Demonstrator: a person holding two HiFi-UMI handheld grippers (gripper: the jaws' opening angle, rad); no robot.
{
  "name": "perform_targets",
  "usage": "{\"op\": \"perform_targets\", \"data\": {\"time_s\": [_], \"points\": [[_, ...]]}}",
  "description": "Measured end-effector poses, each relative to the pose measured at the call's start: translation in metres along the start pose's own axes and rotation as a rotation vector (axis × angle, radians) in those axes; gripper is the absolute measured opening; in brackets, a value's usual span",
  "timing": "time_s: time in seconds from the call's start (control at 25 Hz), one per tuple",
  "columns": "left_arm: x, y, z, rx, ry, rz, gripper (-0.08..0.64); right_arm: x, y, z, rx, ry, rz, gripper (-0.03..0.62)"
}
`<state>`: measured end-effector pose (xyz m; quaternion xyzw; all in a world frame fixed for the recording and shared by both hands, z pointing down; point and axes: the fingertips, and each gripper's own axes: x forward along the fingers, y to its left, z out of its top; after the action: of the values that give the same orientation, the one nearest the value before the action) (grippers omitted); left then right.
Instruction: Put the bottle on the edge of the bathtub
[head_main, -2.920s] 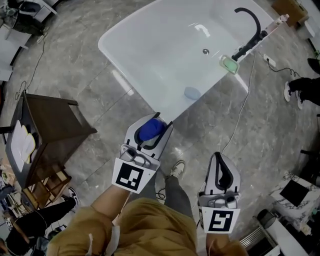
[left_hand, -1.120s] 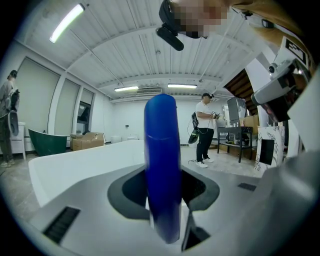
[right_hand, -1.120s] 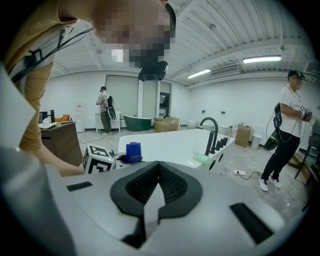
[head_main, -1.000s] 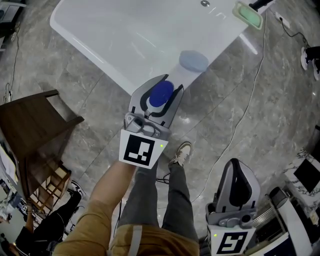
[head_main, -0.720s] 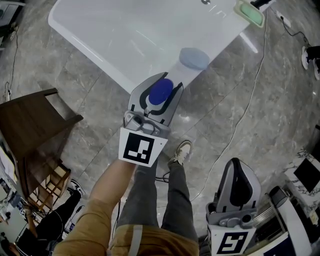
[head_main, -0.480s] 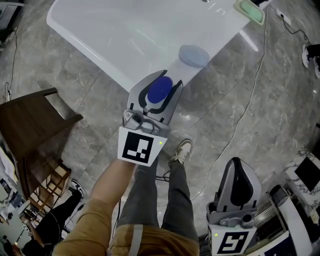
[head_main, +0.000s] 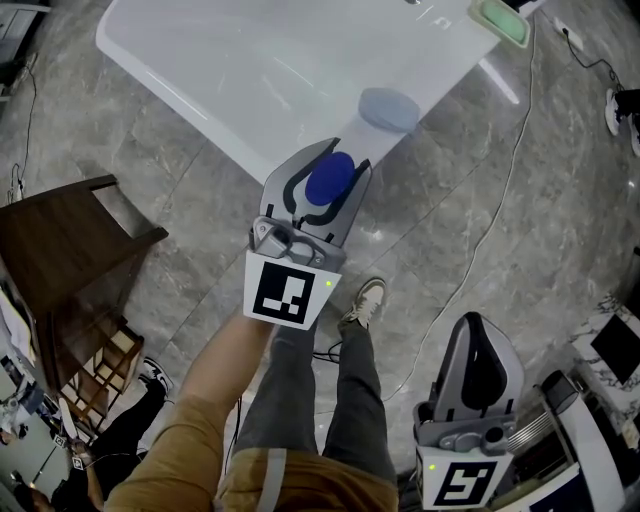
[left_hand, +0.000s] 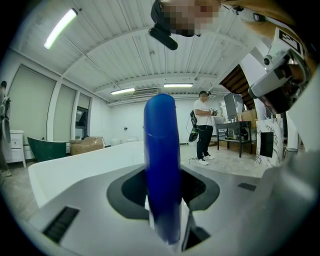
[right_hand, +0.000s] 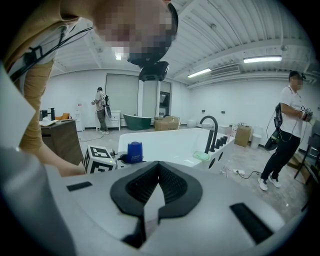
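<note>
A dark blue bottle (head_main: 328, 180) stands upright between the jaws of my left gripper (head_main: 331, 158), which is shut on it. The bottle hangs just at the near rim of the white bathtub (head_main: 250, 70). In the left gripper view the bottle (left_hand: 162, 170) fills the middle, with the tub's rim (left_hand: 75, 167) behind it. My right gripper (head_main: 482, 330) is low at the right over the floor, shut with nothing in it. The right gripper view shows its jaws (right_hand: 159, 170) closed together and the bottle's cap (right_hand: 134, 151) beyond.
A pale blue oval (head_main: 388, 108) lies on the tub's rim just past the bottle. A green soap dish (head_main: 505, 25) and black faucet (right_hand: 212, 132) are at the far corner. A brown wooden table (head_main: 70, 250) stands left. A cable (head_main: 470, 270) crosses the marble floor.
The person has stepped closer to the tub and the left gripper has carried the bottle forward to its near rim. In the last second it shifted only slightly right. The right gripper dropped lower.
</note>
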<state>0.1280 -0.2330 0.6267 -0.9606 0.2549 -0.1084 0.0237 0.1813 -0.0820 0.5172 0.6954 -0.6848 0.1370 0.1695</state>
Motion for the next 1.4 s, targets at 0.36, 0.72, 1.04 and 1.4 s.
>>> {"op": "perform_targets", "data": {"time_s": [0.36, 0.72, 1.04, 1.4], "points": [[-0.001, -0.002, -0.003, 0.034, 0.003, 0.011, 0.149, -0.004, -0.004, -0.001, 0.001, -0.004, -0.011, 0.005], [-0.003, -0.004, -0.008, 0.045, 0.017, 0.013, 0.149, -0.006, -0.002, -0.005, 0.003, -0.005, -0.013, 0.005], [-0.004, -0.004, -0.002, 0.042, 0.004, 0.017, 0.151, -0.010, -0.003, -0.004, 0.004, -0.008, -0.016, 0.005], [-0.005, -0.003, 0.001, 0.034, -0.004, 0.024, 0.203, -0.015, -0.002, -0.003, 0.004, -0.013, -0.026, 0.005]]}}
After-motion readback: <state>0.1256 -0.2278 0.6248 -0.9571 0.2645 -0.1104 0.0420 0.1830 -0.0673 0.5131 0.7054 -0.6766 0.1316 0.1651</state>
